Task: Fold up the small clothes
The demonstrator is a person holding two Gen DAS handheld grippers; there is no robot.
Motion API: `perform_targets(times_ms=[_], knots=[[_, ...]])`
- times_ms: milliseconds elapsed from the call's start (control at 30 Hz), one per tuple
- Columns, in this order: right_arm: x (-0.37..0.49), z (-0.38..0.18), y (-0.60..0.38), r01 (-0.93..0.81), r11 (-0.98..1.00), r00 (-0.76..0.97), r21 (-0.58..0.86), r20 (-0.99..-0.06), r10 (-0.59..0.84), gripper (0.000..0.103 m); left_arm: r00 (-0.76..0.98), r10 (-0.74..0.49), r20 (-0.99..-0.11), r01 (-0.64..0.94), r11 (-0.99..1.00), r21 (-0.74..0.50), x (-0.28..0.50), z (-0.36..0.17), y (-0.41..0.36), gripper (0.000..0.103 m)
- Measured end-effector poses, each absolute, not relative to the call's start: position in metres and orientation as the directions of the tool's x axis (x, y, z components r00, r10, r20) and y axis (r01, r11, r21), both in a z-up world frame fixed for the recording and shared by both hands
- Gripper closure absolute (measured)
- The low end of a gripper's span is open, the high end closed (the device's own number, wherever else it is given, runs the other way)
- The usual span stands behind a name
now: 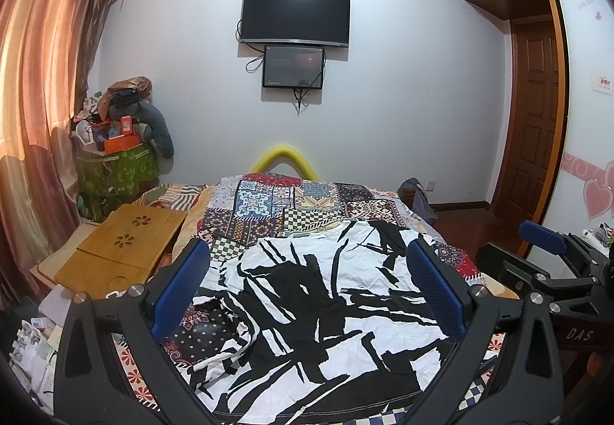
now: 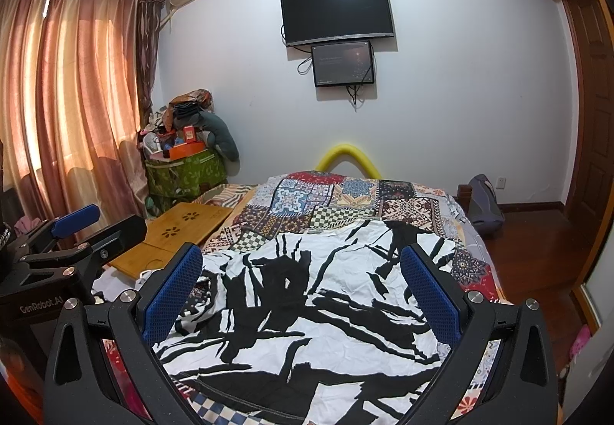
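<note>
the black-and-white shirt (image 1: 326,321) lies spread on the patchwork bedspread (image 1: 291,202), near the foot of the bed, wrinkled, with a bunched fold at its left side. its hem runs along the near edge in both views.

left gripper (image 1: 307,287): released, jaws spread wide, blue pads on either side of the shirt as framed by the left wrist view. nothing is between the fingers. whether the tips touch the cloth cannot be told.

right gripper (image 2: 301,290): likewise released, jaws wide apart, nothing grasped, the shirt (image 2: 307,310) lying below and ahead of it. the right gripper also appears at the right edge of the left wrist view (image 1: 552,260), and the left gripper at the left edge of the right wrist view (image 2: 73,241); the two stand side by side, apart.

surroundings noted: a wooden lap desk (image 1: 126,248) rests on the bed's left side, just beside the bedspread. a dark television (image 1: 295,16) hangs on the far wall with a smaller screen (image 1: 293,66) directly under it. pink curtains (image 2: 69,91) cover the window at left. a green bin (image 2: 184,172) heaped with items stands in the corner. a yellow foam tube (image 1: 284,158) arches behind the bed.
</note>
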State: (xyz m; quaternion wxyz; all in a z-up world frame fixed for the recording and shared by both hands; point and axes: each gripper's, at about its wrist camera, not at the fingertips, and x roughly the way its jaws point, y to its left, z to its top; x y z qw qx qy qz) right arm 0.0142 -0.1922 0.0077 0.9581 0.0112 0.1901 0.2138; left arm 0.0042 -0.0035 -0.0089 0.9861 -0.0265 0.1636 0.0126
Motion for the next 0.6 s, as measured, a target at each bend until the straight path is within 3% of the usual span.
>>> perform_targets(times_ms=[333, 600], knots=[[0.038, -0.009, -0.181, -0.388, 0.918, 0.831, 0.077, -0.401, 0.385, 0.0, 0.934, 0.056, -0.353, -0.071, 0.997, -0.029, 0.028, -0.026, 0.015, 0.0], [0.09, -0.036, -0.16, -0.401, 0.915, 0.794, 0.046, -0.481, 0.372, 0.001, 0.889, 0.125, -0.442, -0.151, 0.988, -0.024, 0.078, -0.056, 0.061, 0.0]])
